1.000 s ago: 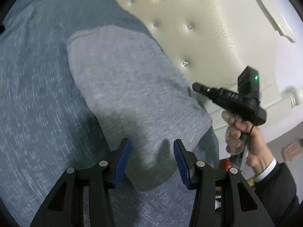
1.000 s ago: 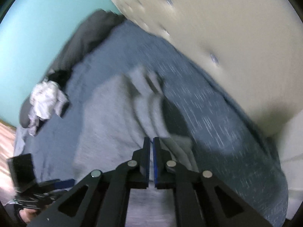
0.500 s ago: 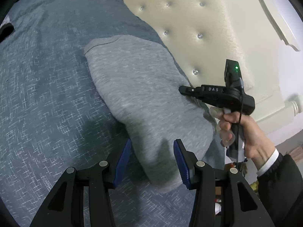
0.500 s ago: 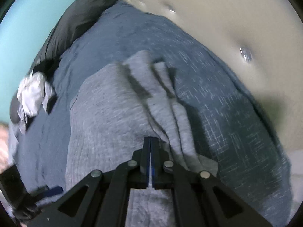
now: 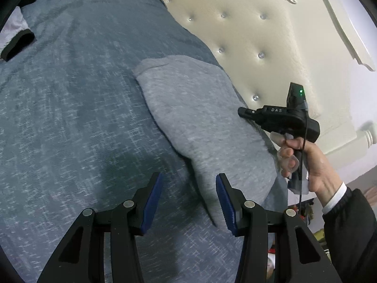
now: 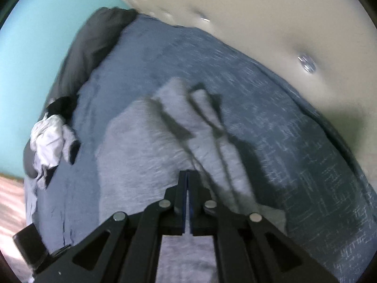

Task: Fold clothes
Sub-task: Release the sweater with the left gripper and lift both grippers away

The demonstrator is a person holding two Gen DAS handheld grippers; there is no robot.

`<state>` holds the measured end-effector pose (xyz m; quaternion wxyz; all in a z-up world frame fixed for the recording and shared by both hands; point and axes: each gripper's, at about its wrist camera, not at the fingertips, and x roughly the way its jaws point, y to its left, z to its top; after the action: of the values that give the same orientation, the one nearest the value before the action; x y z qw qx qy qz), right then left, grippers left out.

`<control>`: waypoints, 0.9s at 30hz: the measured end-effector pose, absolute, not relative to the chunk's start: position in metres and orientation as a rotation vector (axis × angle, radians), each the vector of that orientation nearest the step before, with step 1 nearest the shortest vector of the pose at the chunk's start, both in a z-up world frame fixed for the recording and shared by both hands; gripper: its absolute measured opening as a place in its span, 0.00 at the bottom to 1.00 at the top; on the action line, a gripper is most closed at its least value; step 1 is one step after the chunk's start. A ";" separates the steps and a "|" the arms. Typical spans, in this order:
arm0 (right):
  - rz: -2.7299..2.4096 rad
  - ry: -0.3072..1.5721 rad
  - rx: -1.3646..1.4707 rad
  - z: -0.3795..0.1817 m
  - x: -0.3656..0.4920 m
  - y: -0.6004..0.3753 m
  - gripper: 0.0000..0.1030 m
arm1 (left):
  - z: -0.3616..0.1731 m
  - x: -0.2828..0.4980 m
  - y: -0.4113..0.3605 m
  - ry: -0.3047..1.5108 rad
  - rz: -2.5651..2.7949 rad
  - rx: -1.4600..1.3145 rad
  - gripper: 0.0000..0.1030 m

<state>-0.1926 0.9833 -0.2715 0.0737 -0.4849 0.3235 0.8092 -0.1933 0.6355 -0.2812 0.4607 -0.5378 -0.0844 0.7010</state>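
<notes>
The only writing I can read is "DAS", in pale letters on the black body of my right gripper [image 5: 280,118] as the left camera sees it, with a small green light lit on the block above it. My right hand [image 5: 306,162] wraps its handle, a white cuff and dark sleeve [image 5: 348,221] behind it.

My left gripper [image 5: 188,198] has its blue-padded fingers [image 5: 152,202] standing apart, nothing pressed between them; the near corner of the grey garment [image 5: 202,122] lies below the gap, against the right-hand pad. The garment lies on the blue bedspread [image 5: 70,118], close along the cream tufted headboard [image 5: 254,35], its far end showing a stitched hem.

In the right camera, my right gripper's fingers [image 6: 181,195] are closed flat together just above the grey garment [image 6: 141,153]; I cannot tell whether any cloth is caught between them. Folded strips of the garment run away from the tips toward the headboard [image 6: 271,11].

No containers are in view. At the far edge of the bed lie a crumpled white cloth [image 6: 49,141] and a dark garment [image 6: 89,44], against a turquoise wall [image 6: 42,35].
</notes>
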 end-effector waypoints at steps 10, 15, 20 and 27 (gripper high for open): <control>2.499 0.912 -1.454 -0.253 -0.203 0.970 0.02 | -0.278 -0.210 0.618 -0.199 1.783 -1.320 0.49; 2.431 0.894 -1.400 -0.260 -0.193 0.984 0.00 | -0.276 -0.213 0.614 -0.201 1.789 -1.326 0.49; 2.448 0.881 -1.322 -0.242 -0.174 0.993 0.01 | -0.273 -0.216 0.607 -0.198 1.809 -1.323 0.49; 2.450 0.810 -1.334 -0.232 -0.151 0.986 0.01 | -0.266 -0.219 0.586 -0.165 1.877 -1.329 0.49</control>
<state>-0.1513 0.9860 -0.2316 0.1179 -0.4561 0.2769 0.8375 -0.2188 0.5865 -0.2658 0.4057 -0.5267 -0.0655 0.7441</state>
